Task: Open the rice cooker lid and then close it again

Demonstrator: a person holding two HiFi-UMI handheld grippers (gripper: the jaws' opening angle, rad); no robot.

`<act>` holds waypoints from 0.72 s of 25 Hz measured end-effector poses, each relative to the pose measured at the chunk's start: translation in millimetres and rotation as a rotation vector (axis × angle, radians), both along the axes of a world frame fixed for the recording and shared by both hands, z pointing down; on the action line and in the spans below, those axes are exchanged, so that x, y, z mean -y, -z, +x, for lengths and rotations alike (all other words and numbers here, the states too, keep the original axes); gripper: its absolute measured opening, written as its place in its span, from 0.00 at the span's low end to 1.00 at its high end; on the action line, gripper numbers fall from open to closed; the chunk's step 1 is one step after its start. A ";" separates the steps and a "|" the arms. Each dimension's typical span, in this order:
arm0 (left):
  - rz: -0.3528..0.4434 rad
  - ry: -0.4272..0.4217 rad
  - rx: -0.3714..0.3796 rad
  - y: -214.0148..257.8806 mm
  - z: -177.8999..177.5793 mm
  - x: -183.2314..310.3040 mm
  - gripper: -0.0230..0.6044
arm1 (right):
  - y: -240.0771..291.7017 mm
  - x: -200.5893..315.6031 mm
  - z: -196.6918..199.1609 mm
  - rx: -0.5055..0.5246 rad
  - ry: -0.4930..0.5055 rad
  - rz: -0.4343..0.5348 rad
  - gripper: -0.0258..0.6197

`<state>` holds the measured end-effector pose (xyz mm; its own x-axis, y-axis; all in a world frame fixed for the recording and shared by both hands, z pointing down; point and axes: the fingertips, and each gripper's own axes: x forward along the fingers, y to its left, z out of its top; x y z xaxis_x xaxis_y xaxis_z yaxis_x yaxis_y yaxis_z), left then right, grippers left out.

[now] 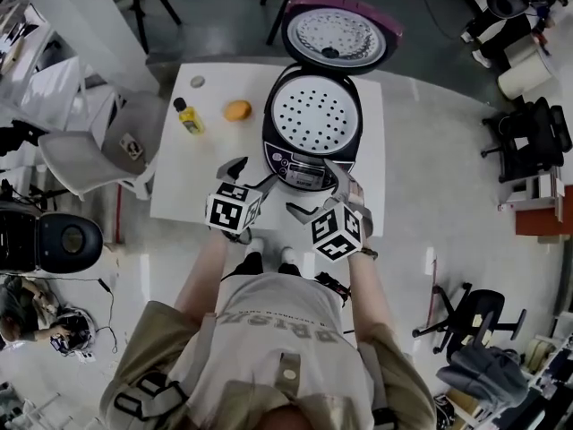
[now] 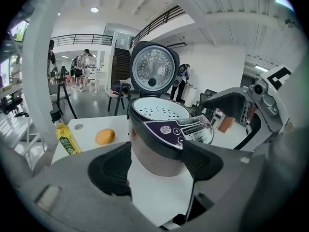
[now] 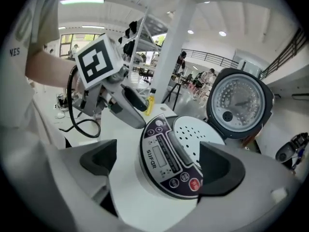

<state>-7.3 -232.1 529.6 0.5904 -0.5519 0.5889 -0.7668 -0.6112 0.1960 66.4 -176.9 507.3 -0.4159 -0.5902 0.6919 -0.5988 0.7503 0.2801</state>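
Left claw [image 2: 157, 161] and right claw [image 3: 159, 166] both stood wide apart, gripping nothing; rice cooker [image 1: 312, 119] just ahead, lid [image 1: 340, 34] raised.

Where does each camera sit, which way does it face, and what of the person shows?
Head view: on the head, steeply down at the rice cooker; torso, arms, left gripper, right gripper.
Left gripper view: on that gripper, facing the cooker's front; its open jaws, the right gripper.
Right gripper view: on that gripper, facing the control panel; its open jaws, left gripper, a forearm.
Shared: all show the raised lid.
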 end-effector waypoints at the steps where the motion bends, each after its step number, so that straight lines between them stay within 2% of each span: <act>1: 0.004 0.007 0.003 2.4 -0.4 -1.0 0.58 | 5.3 -0.5 6.2 0.018 -0.007 0.008 0.82; 8: 0.046 0.049 0.031 21.2 8.6 -6.5 0.58 | 51.1 2.4 55.7 0.134 -0.016 0.062 0.82; 14: 0.051 0.103 0.049 27.4 19.5 -9.8 0.58 | 109.3 32.0 105.3 0.110 0.046 0.177 0.82; 18: 0.043 0.131 0.067 24.9 22.9 -10.7 0.58 | 147.1 58.7 121.6 0.087 0.113 0.223 0.82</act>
<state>15.5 -221.4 504.7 0.4715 -0.6471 0.5992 -0.8512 -0.5116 0.1172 188.0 -235.5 360.2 -0.5396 -0.6706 0.5089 -0.5439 0.7391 0.3973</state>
